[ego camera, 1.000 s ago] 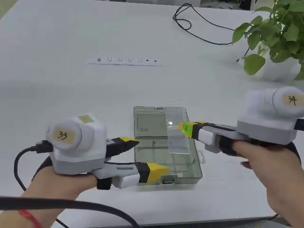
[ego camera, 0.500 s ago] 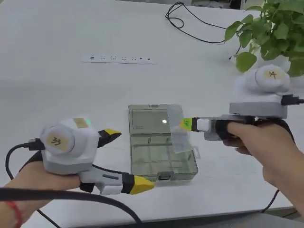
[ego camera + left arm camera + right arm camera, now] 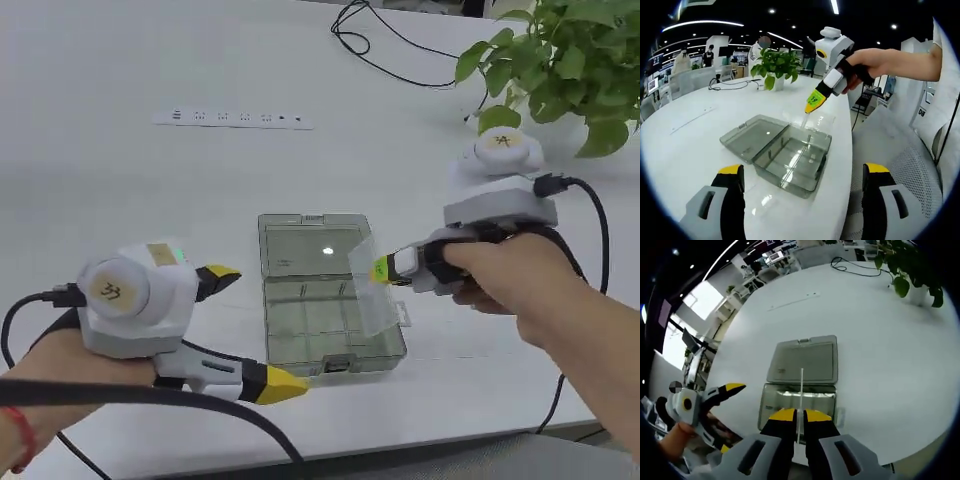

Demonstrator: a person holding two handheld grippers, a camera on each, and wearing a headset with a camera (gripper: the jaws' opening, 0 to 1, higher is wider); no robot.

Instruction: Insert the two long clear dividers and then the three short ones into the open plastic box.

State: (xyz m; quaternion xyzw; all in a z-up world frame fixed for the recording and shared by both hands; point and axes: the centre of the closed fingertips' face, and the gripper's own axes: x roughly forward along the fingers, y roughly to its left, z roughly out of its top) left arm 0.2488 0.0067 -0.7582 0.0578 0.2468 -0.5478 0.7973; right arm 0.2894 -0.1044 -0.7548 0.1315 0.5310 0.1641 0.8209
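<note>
The open grey-tinted plastic box [image 3: 300,320] lies flat on the white table, its lid [image 3: 310,245] folded back on the far side. My right gripper [image 3: 383,270] is shut on a clear divider [image 3: 372,295], which hangs over the right side of the tray. From the right gripper view the divider [image 3: 801,390] shows edge-on between the yellow tips [image 3: 799,415], above the box [image 3: 785,395]. My left gripper [image 3: 255,328] is open, left of the box and apart from it. The left gripper view looks past its own jaws [image 3: 802,172] at the box [image 3: 780,155] and the right gripper [image 3: 815,102].
A white power strip [image 3: 232,118] lies far back on the table. A potted plant [image 3: 560,60] and a black cable [image 3: 400,50] sit at the back right. A small clear piece [image 3: 404,315] lies by the box's right side. The table's front edge runs just below the box.
The right gripper has turned and brought the divider down over the tray's right side. The left gripper has drawn back from the box toward the near left.
</note>
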